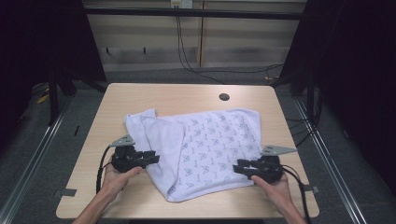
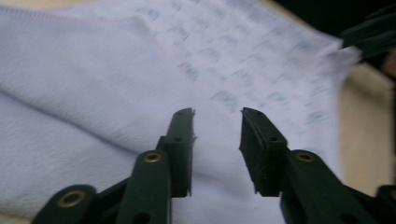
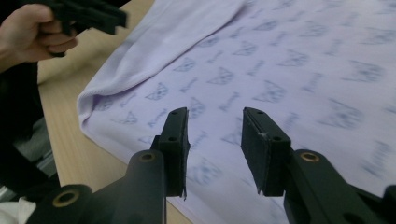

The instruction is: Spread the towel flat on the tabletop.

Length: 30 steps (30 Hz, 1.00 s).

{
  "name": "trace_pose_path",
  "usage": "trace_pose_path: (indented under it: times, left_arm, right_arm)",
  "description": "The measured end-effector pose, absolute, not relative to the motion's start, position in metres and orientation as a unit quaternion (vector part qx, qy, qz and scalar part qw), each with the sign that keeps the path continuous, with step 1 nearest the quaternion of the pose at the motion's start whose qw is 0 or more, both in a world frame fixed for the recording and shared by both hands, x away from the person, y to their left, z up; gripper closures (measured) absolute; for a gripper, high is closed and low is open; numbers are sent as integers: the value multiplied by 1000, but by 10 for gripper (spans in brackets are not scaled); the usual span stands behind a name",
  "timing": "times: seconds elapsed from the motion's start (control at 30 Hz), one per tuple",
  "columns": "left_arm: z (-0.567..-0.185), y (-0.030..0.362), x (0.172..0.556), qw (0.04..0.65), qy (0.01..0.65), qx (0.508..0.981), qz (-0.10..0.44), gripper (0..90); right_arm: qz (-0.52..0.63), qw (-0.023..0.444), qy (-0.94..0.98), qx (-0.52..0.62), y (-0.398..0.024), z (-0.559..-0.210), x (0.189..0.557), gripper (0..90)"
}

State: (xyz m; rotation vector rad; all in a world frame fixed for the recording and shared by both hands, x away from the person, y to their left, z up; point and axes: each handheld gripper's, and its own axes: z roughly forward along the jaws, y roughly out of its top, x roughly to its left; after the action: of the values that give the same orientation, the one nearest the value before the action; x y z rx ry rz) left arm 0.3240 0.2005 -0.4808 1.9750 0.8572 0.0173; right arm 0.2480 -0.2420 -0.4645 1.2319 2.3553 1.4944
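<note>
On table (image 1: 140, 98) — printed cloth (image 1: 210, 140), crumpled.

Both hands low, jaws apart.
My left gripper (image 1: 150, 159) and right gripper (image 1: 240, 168) point inward at each other; nothing pinched between either pair of pads.

No word, brand or number can be read anywhere. The white cloth (image 1: 205, 144) lying across the middle of the table (image 1: 140, 95) carries a repeating blue print of small fan-like emblems, each with a short line of lettering beside it, but in the high view and both gripper views that lettering is too small and blurred to make out.
</note>
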Motion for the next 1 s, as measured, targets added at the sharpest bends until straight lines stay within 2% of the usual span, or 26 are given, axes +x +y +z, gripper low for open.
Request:
trace_pose_path:
  times: [0.07, 0.17, 0.23, 0.3, 0.33, 0.4, 0.57, 0.67, 0.77, 0.8, 0.83, 0.9, 0.97, 1.0]
  left_arm:
    - [-491, 192, 326, 450, 349, 822, 2, 537]
    - [-502, 183, 318, 424, 319, 847, 23, 591]
    - [-501, 185, 316, 416, 304, 857, 10, 748]
    - [-503, 186, 310, 419, 307, 854, -9, 817]
    - [-502, 185, 306, 416, 306, 856, -12, 835]
    - [-500, 182, 295, 410, 300, 861, -16, 844]
    - [-504, 169, 279, 422, 281, 855, -105, 828]
    - [-499, 160, 271, 428, 266, 857, -109, 789]
    - [-493, 164, 272, 452, 268, 843, -112, 750]
    - [-490, 168, 274, 459, 274, 838, -106, 727]
    - [-488, 173, 277, 467, 277, 834, -95, 690]
    - [-484, 183, 284, 481, 291, 824, -73, 654]
    - [-481, 192, 294, 476, 306, 824, -31, 627]
    - [-481, 197, 300, 482, 318, 816, -30, 623]
  right_arm:
    - [483, 32, 784, 388, -222, -468, 253, 601]
    - [470, 18, 804, 363, -195, -475, 259, 575]
    - [467, 2, 811, 353, -183, -481, 261, 566]
    - [467, -19, 807, 362, -178, -487, 263, 555]
    - [461, -13, 811, 359, -177, -489, 263, 552]
    - [452, -11, 815, 362, -177, -494, 263, 539]
    - [415, 3, 830, 373, -176, -502, 263, 529]
    - [410, 11, 832, 374, -176, -502, 264, 525]
    - [412, 21, 835, 365, -177, -503, 263, 570]
    - [410, 28, 836, 363, -177, -503, 263, 632]
    - [404, 35, 841, 359, -178, -503, 264, 732]
    - [401, 27, 842, 360, -182, -504, 266, 850]
    - [402, 19, 841, 361, -186, -504, 267, 878]
    - [399, 24, 844, 358, -186, -504, 267, 881]
